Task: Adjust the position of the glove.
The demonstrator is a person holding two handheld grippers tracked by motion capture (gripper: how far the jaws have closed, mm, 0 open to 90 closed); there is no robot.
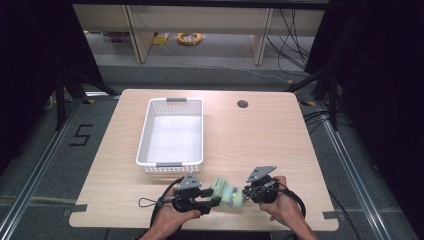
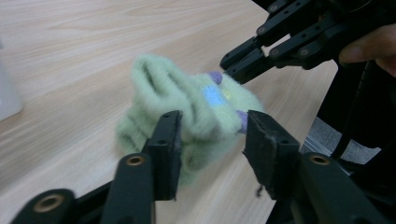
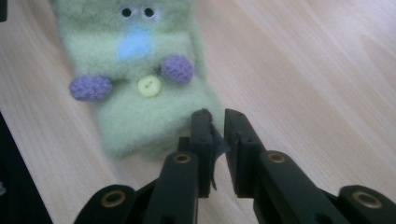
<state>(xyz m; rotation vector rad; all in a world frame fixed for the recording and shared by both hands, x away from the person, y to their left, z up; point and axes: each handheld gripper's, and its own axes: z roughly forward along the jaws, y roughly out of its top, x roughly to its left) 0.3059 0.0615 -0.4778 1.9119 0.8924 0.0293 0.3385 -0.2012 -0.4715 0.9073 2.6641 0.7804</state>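
Pale wood surface ahead of me, white basket at its left; my left gripper has fingers parted around the green fuzzy sock near the front edge, not pressing; my right gripper fingers stand barely apart, just beside its edge, holding nothing.

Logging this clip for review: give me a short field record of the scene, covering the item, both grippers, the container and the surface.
item: fuzzy green sock with blue patch, purple knobs, yellow button
item place: on table, near front edge
left gripper: jaws open, astride the sock
right gripper: jaws narrowly apart at the sock's edge, no grip visible
basket: white, behind the sock, nothing visible inside
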